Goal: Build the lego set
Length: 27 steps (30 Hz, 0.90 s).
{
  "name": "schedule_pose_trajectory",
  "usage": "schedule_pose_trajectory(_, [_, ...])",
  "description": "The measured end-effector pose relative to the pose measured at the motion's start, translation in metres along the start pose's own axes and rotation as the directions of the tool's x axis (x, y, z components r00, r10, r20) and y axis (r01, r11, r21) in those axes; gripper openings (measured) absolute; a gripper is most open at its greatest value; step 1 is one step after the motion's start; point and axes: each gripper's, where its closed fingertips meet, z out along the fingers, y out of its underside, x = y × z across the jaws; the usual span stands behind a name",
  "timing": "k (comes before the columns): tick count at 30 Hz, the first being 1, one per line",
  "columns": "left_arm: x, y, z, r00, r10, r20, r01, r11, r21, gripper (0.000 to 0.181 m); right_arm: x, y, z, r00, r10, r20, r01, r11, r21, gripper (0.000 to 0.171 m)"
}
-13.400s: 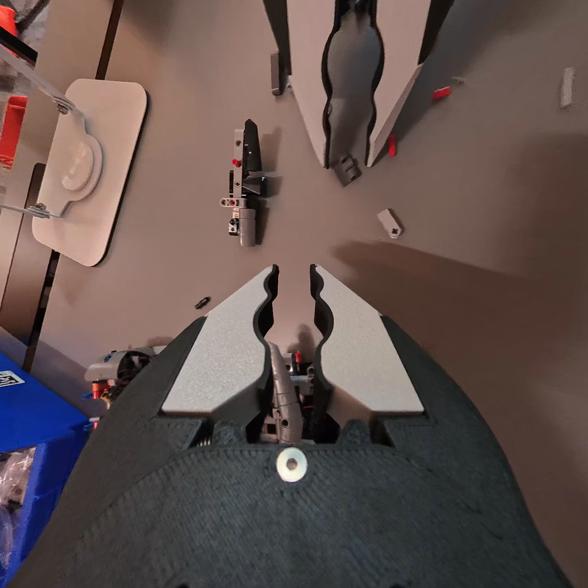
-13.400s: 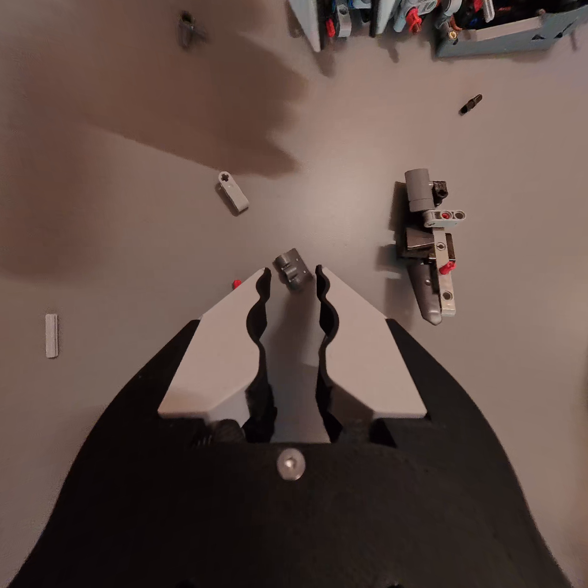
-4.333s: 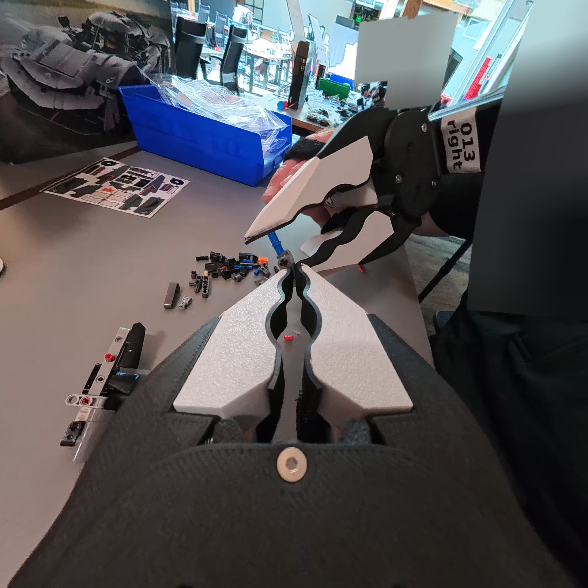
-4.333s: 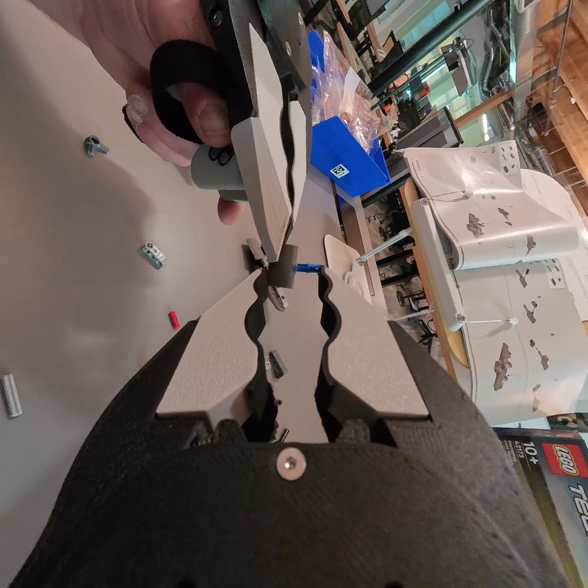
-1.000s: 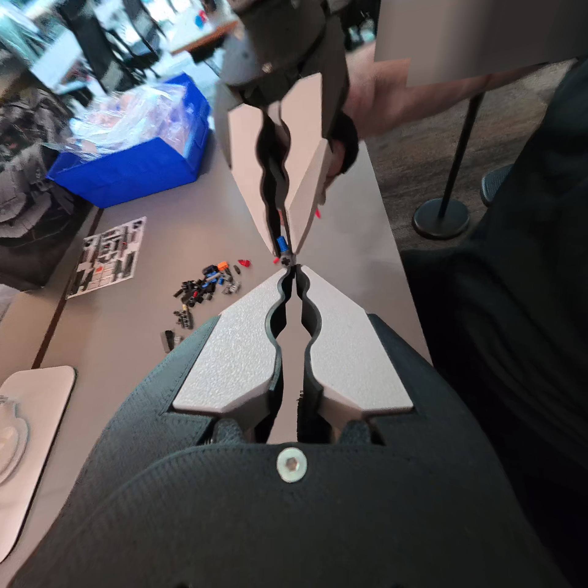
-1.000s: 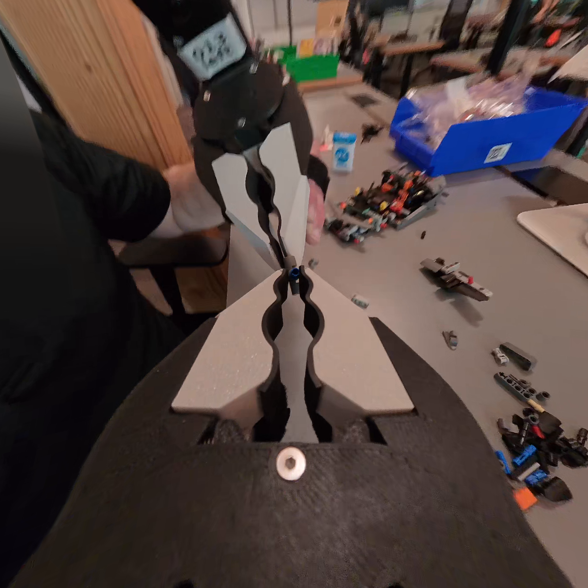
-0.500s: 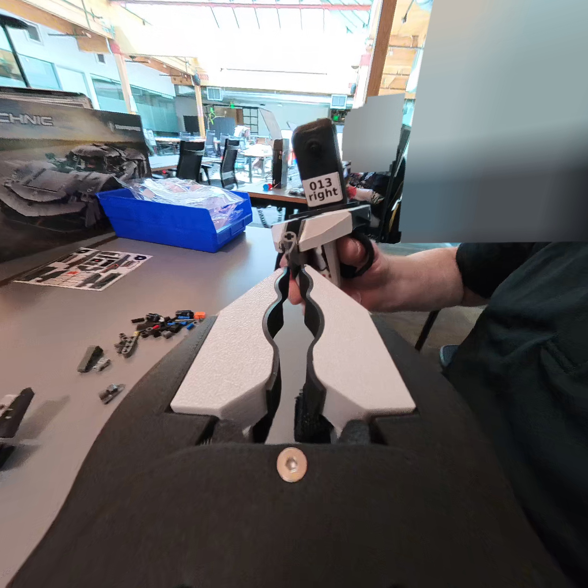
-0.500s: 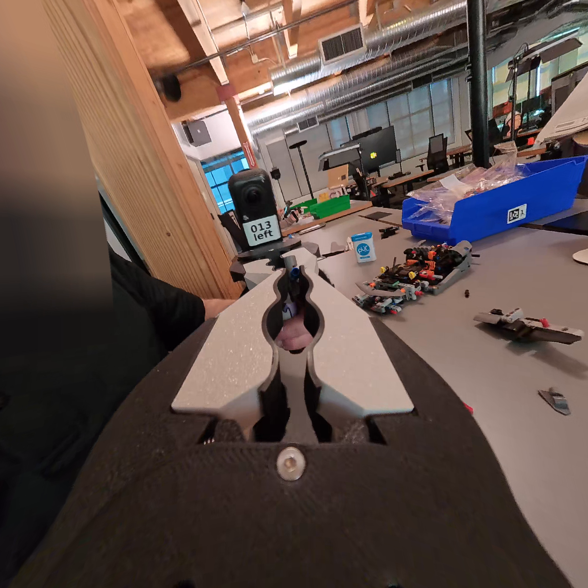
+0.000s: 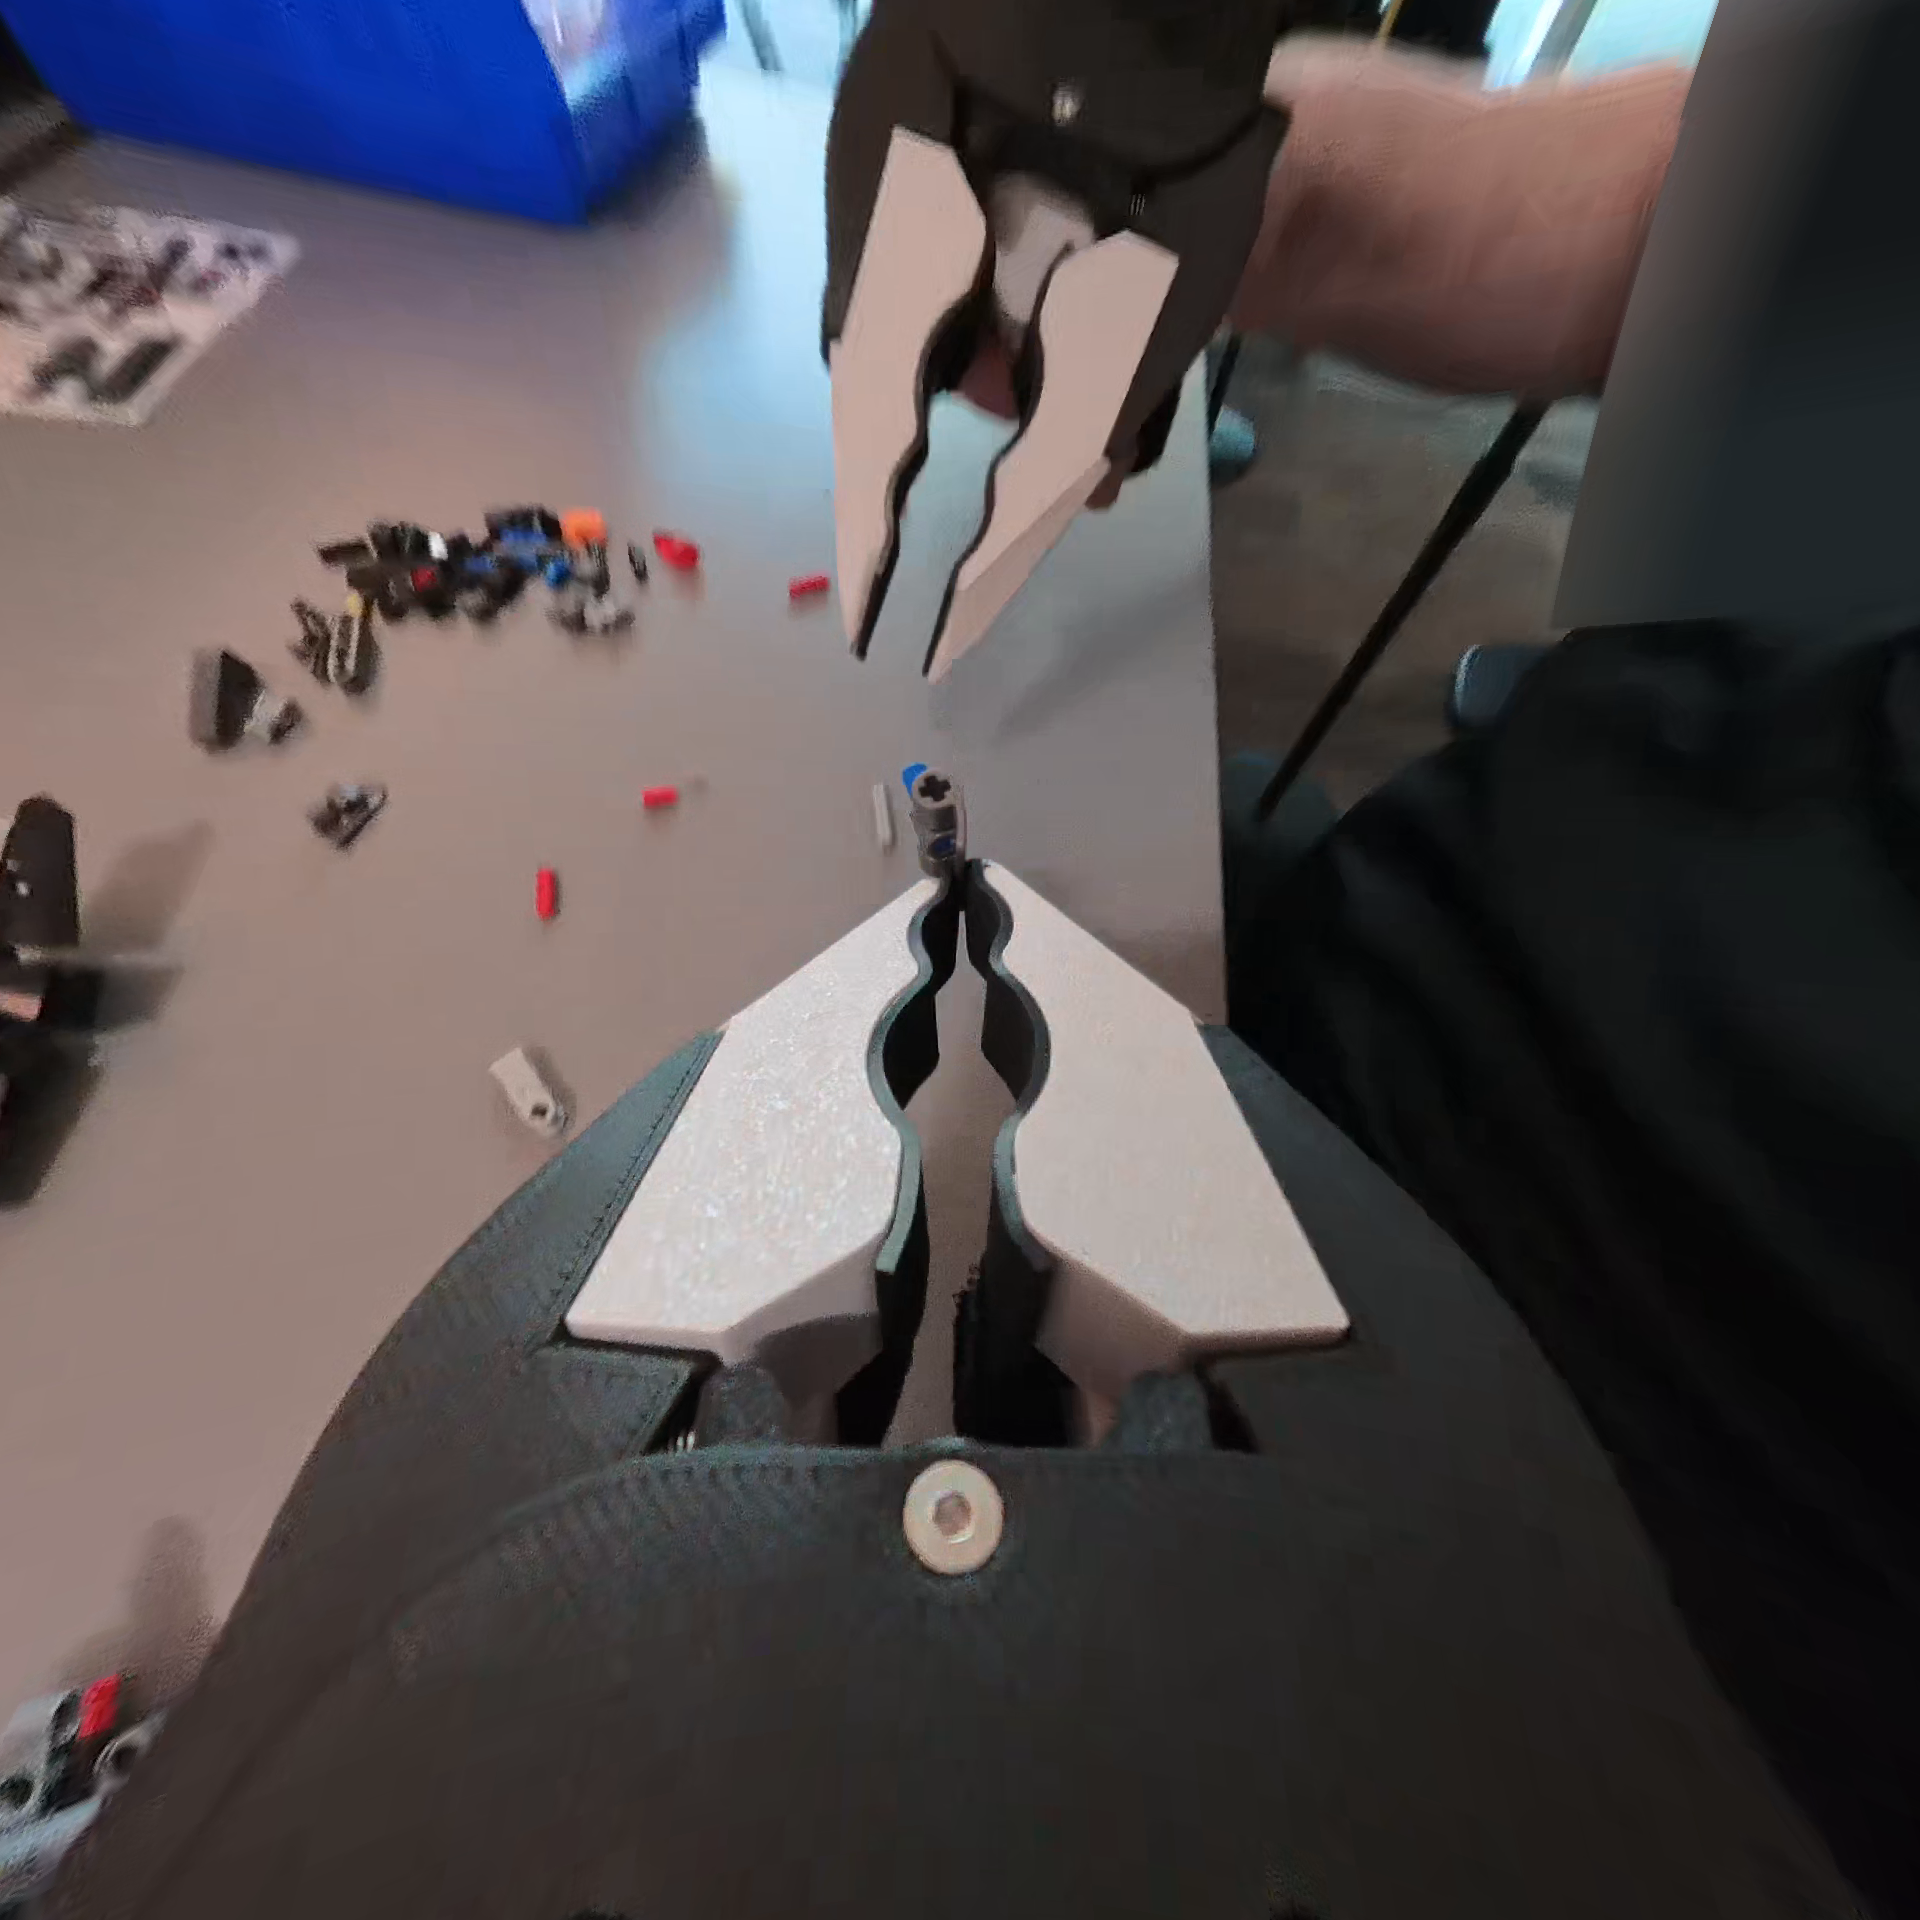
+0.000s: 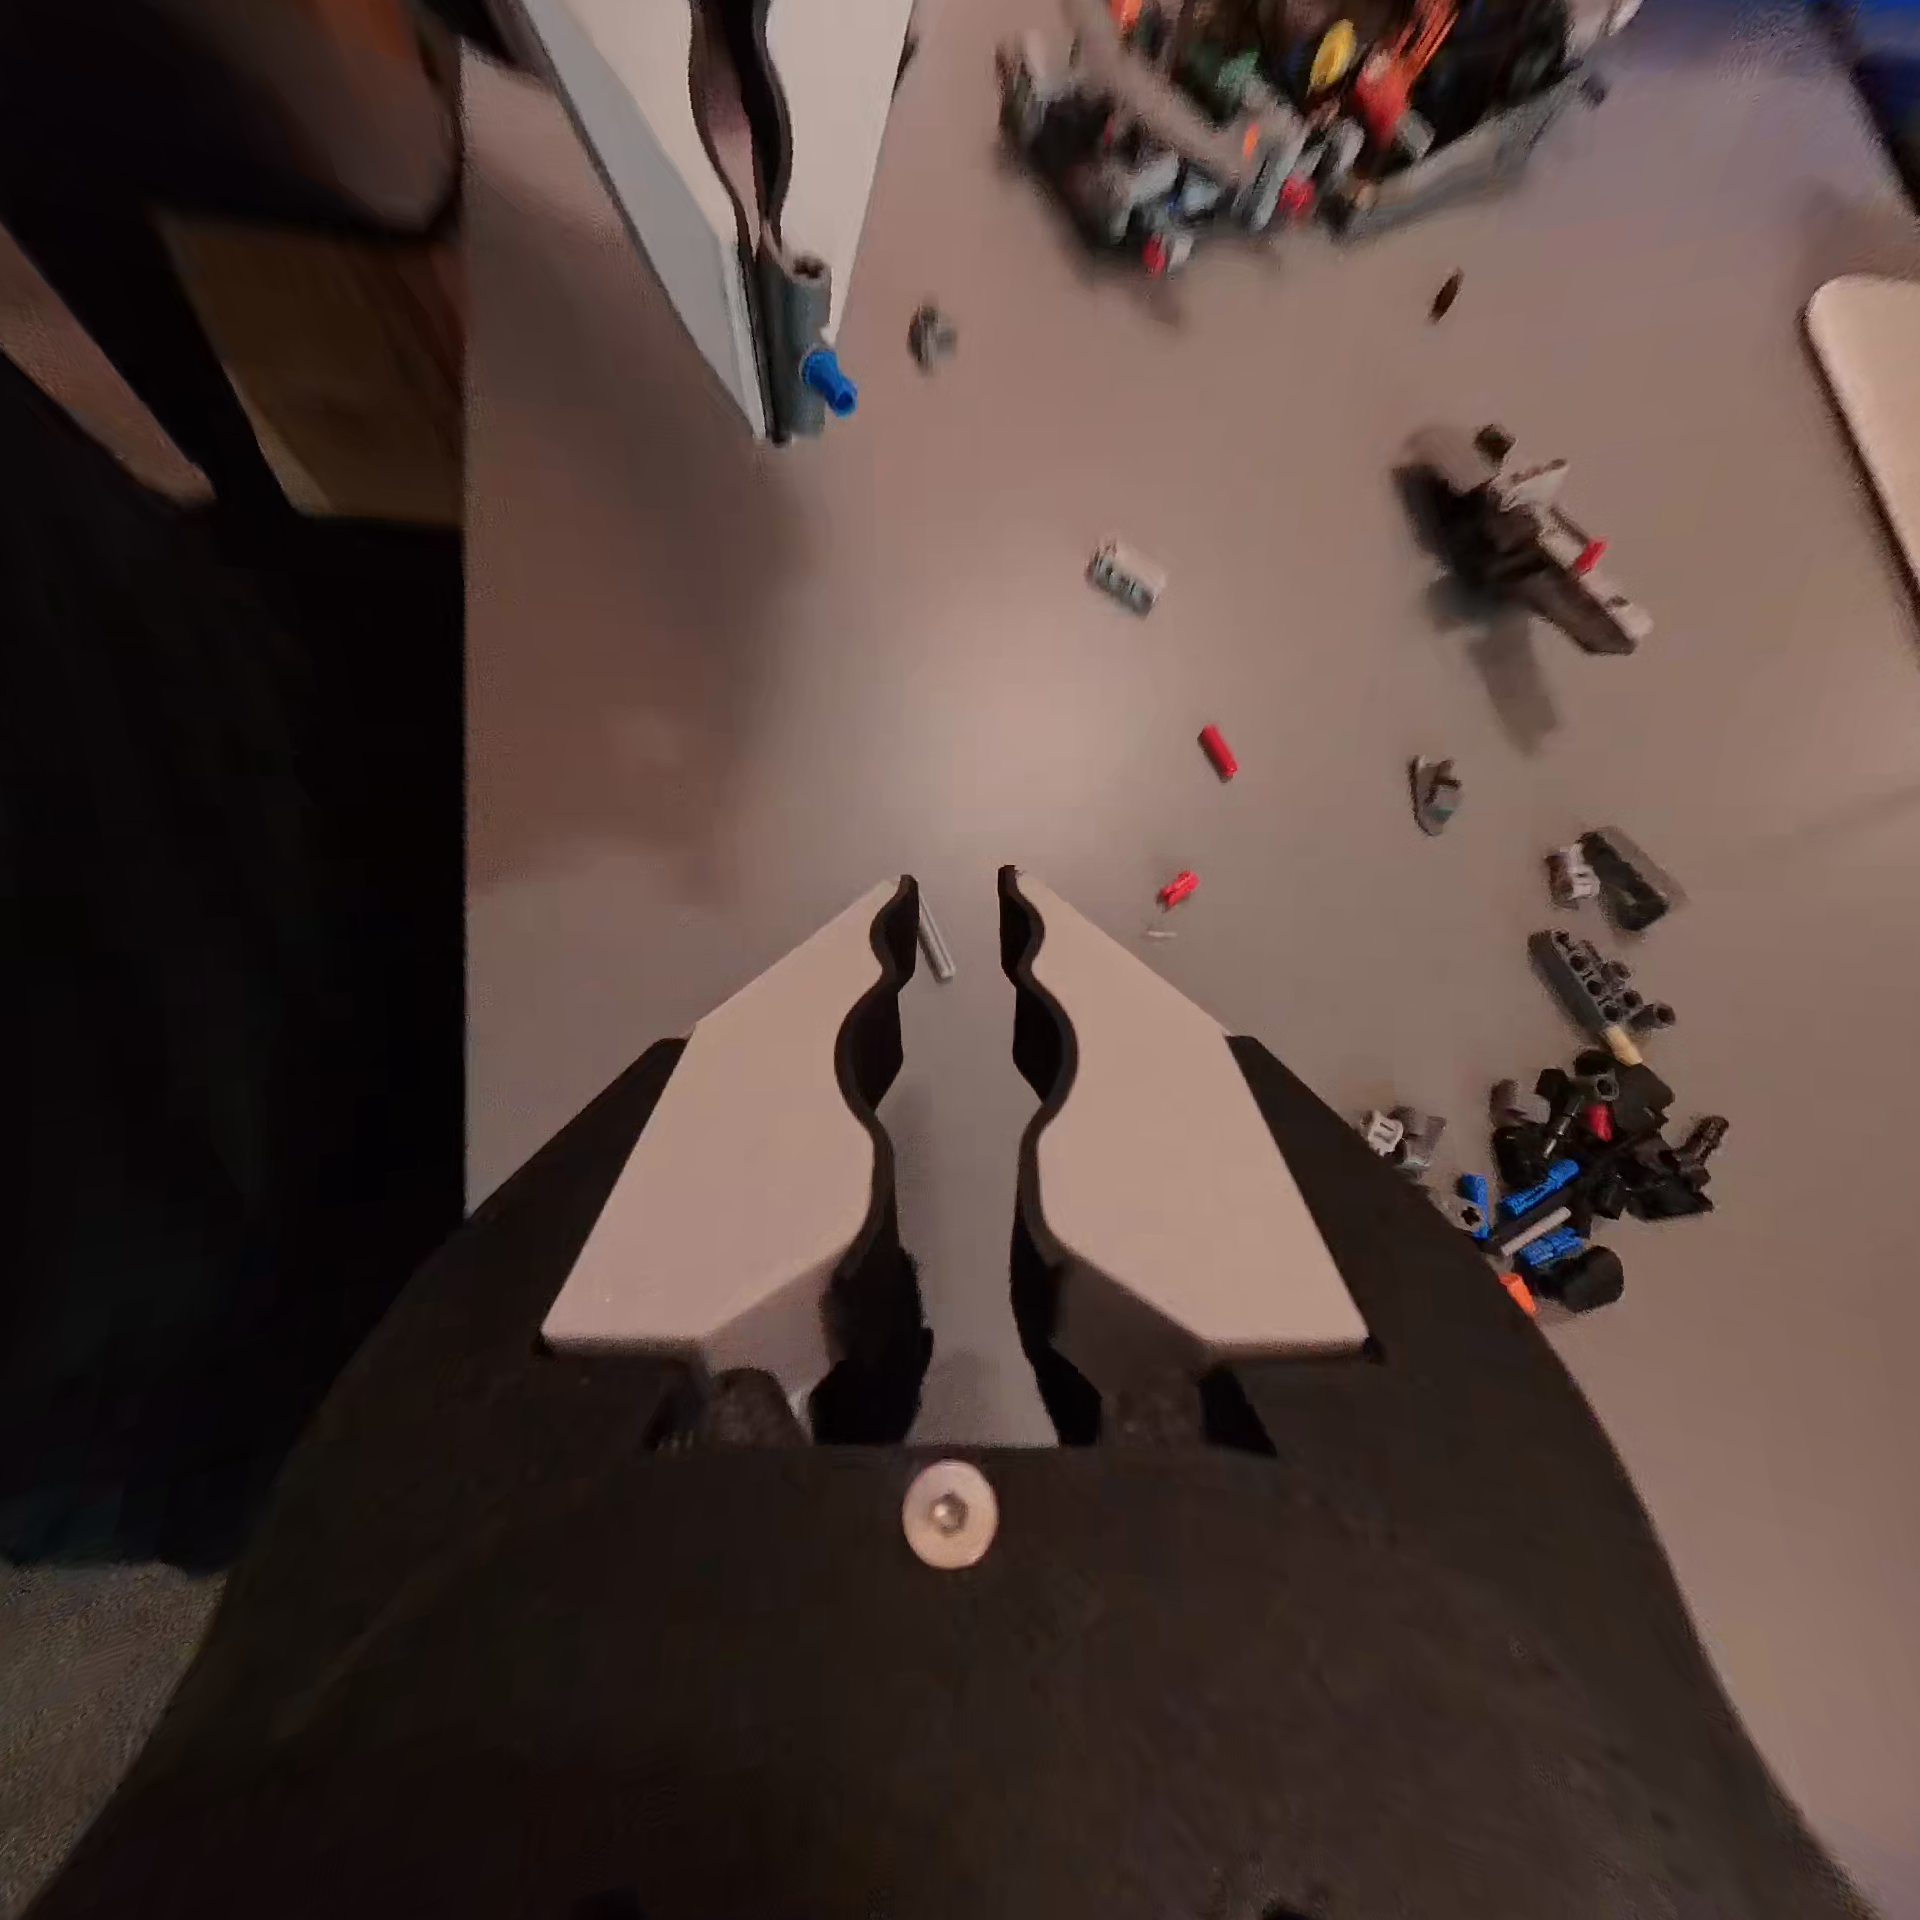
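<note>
The small grey connector with a blue pin in it is pinched at the tip of my left tool, held above the desk near its edge. My right tool hangs over the desk, jaws narrowly parted and empty. Beyond the connector lie a half-built model, a dark sub-assembly and loose parts, so I judge most building remains.

A workshop-like workspace: a plain grey worktop strewn with loose lego parts, a blue bin at its far edge, carpet below.
</note>
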Motion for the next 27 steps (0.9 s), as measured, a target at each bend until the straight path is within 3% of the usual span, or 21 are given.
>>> schedule_pose_trajectory(4, [-0.008, 0.03, 0.005, 0.998, 0.062, 0.015, -0.058, 0.981, -0.187, 0.0, 0.001, 0.026, 0.022, 0.997, -0.057, 0.051, 0.064, 0.985, -0.161, 0.013])
schedule_pose_trajectory(9, [-0.015, 0.041, 0.009, 0.997, 0.071, -0.025, -0.075, 0.967, -0.244, 0.0, -0.001, 0.041, 0.037, 0.987, 0.013, 0.163, 0.025, 0.974, -0.227, 0.01])
schedule_pose_trajectory(17, [-0.019, 0.044, 0.013, 0.992, -0.026, -0.122, -0.004, 0.971, -0.237, 0.0, -0.002, 0.032, 0.04, 0.976, 0.046, 0.215, -0.017, 0.99, -0.137, 0.001])
schedule_pose_trajectory(20, [-0.019, 0.043, 0.015, 0.98, -0.091, -0.179, 0.048, 0.972, -0.232, 0.0, 0.004, 0.014, 0.034, 0.988, -0.079, 0.132, 0.089, 0.993, -0.071, 0.001])
schedule_pose_trajectory(22, [-0.02, 0.043, 0.017, 0.968, -0.127, -0.217, 0.07, 0.966, -0.249, 0.0, 0.01, 0.0, 0.03, 0.97, -0.242, 0.035, 0.243, 0.968, -0.061, 0.001])
schedule_pose_trajectory(27, [-0.022, 0.048, 0.026, 0.946, -0.185, -0.266, 0.084, 0.934, -0.348, 0.0, 0.01, -0.026, 0.029, 0.776, -0.62, -0.118, 0.6, 0.782, -0.17, 0.001])
